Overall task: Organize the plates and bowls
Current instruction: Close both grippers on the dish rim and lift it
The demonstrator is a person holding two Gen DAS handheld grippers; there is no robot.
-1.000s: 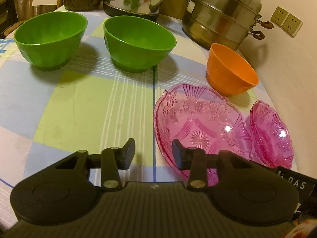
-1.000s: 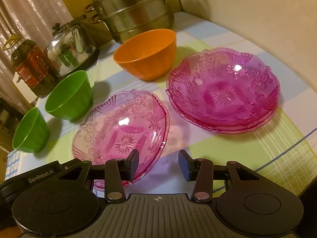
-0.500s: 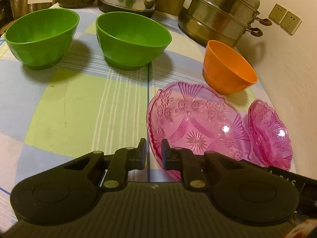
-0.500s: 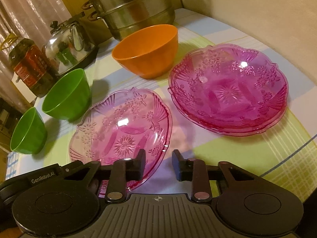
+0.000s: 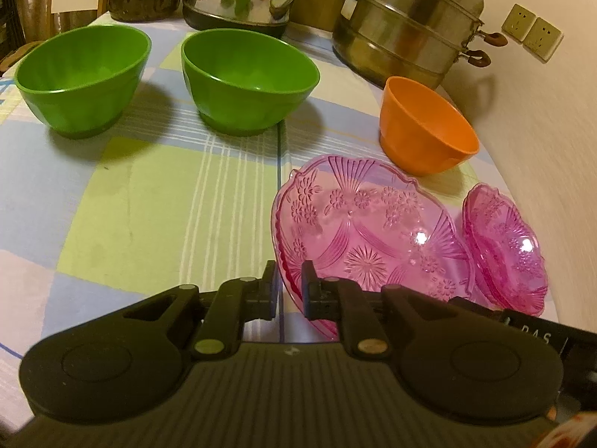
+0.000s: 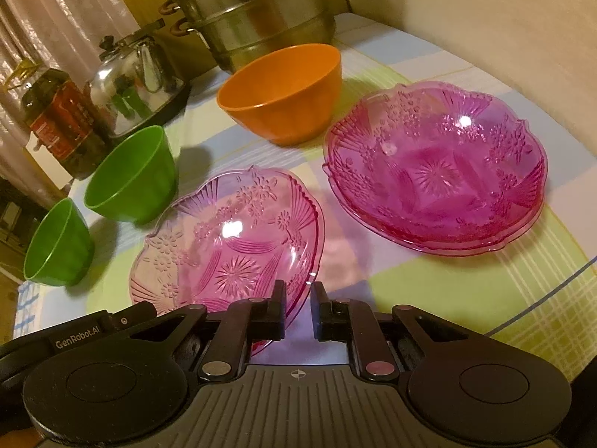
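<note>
Where both tongs (image 5: 289, 287) (image 6: 298, 311) pinch: scalloped pink plate (image 5: 365, 239), glassy, flower-embossed.

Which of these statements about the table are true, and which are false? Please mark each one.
1. Both grippers close on the rim of the single pink glass plate: left gripper, right gripper. True.
2. Three green bowls stand on the table. False: two, one beside the other.
3. The orange bowl lies upside down. False: upright.
4. The pink plate stack is apart from the single plate. True.
</note>
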